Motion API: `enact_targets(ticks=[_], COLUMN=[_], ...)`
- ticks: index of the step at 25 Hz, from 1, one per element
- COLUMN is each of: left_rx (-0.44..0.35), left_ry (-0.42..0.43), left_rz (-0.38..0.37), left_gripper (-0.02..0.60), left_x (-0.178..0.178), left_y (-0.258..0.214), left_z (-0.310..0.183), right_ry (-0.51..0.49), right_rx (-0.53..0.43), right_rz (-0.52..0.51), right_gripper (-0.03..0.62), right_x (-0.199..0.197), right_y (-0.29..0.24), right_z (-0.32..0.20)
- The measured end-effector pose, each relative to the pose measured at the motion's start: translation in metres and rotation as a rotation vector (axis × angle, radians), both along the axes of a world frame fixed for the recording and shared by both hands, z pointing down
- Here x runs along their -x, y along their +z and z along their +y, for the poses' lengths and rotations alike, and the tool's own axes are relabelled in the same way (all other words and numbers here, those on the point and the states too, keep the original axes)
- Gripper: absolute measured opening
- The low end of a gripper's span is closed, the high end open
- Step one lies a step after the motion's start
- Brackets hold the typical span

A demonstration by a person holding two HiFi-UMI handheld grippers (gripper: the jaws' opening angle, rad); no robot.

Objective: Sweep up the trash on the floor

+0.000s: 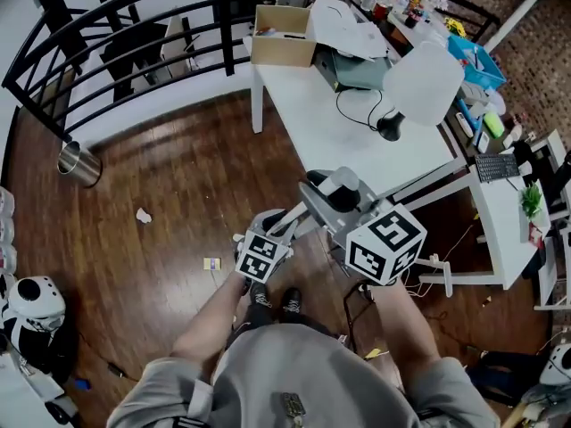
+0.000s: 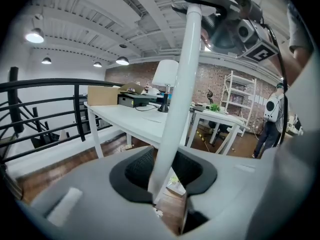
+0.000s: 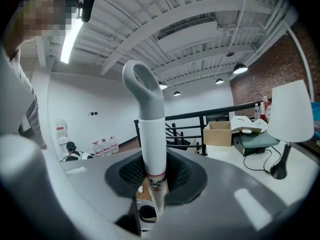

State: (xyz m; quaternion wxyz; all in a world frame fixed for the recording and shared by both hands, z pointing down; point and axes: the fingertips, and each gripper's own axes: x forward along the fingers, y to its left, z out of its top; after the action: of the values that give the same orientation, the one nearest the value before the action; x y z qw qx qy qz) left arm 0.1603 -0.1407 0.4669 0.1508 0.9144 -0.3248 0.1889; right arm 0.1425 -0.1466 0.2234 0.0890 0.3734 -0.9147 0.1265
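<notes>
Left gripper [image 2: 167, 174]: fingers drawn in narrow and clamped on a pale round pole [image 2: 182, 84]. The pole passes up between the dark ribbed pads [image 2: 137, 166] and rises well above them.

Right gripper [image 3: 152, 176]: fingers also clamped, on a pale grey handle with a loop end [image 3: 150, 129]. The loop sits above the fingertips and a red ring sits at pad level. I cannot tell whether these are one tool or two, and no brush head or pan shows in any view.

Trash: a crumpled white paper scrap [image 1: 143, 215] lies on the dark wooden floor [image 1: 161, 168], well to the left of the left fingers and beyond them. A small pale square scrap [image 1: 211, 263] lies on the floor just to their left. Both look untouched (sweeping judged not yet begun).

Step in hand, as I judge it: bringing the tool to the trash. To do it well:
- Hold both grips firm so the pole cannot twist between the pads.
- Set the working end down beyond the far scrap.
- Draw it toward the near scrap in short, low strokes so the light paper does not skip.
- Steer the upper end clear of the white table [image 1: 357, 132] to the right of the right fingers.
</notes>
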Motion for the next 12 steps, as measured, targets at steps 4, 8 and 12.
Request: enact_targets(ticks=[4, 8, 12], left_rx=[-0.012, -0.031, -0.042], left_ry=[0.042, 0.107, 0.178], left_rz=[-0.036, -0.081, -0.09], left_gripper=[0.114, 0.114, 0.117], left_x=[-0.017, -0.038, -0.067], left_y=[-0.004, -0.009, -0.012], left_z=[0.02, 0.041, 0.07], right_ry=[0.021, 0.073, 0.135], right_rx=[-0.008, -0.018, -0.041], right_rz=[-0.028, -0.065, -0.1], right_gripper=[0.075, 0.075, 0.075], right_x=[-0.027, -0.061, -0.097], right_y=[-0.003, -0.007, -0.01], right_z=[0.027, 0.051, 0.086])
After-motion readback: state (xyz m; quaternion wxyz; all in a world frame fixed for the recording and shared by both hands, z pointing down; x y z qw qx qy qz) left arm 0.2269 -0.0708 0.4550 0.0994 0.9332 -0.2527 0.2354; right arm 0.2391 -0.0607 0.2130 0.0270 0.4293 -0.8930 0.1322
